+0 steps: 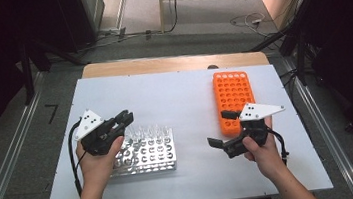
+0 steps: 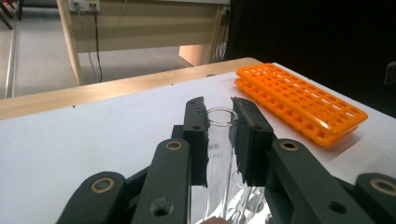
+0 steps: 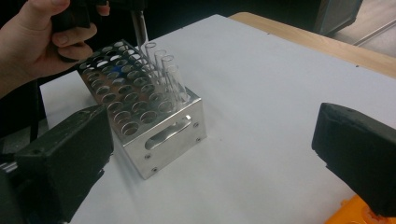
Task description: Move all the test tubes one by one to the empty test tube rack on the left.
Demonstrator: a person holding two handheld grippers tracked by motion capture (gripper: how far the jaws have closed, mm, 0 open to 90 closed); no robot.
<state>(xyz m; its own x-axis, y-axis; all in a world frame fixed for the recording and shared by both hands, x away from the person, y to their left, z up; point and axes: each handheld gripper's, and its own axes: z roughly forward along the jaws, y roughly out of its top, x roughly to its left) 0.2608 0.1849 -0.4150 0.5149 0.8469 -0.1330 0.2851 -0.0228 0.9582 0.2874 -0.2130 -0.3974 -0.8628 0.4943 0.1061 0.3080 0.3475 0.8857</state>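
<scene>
Metal rack (image 3: 154,121) of glass tubes (image 3: 163,70) on our white bench (image 3: 261,116).
Our right gripper (image 3: 212,154) gapes wide; our left hand (image 3: 37,42) hovers behind the rack.

Clear glass tube (image 2: 218,154), shiny metal rack (image 3: 154,116), glossy orange plastic rack (image 1: 233,98), matt white table (image 1: 174,94)

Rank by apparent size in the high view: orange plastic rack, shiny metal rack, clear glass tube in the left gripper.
1. Shiny metal rack and orange plastic rack: too alike to rank.
2. Clear glass tube, smallest, largely hidden by the left gripper.
</scene>
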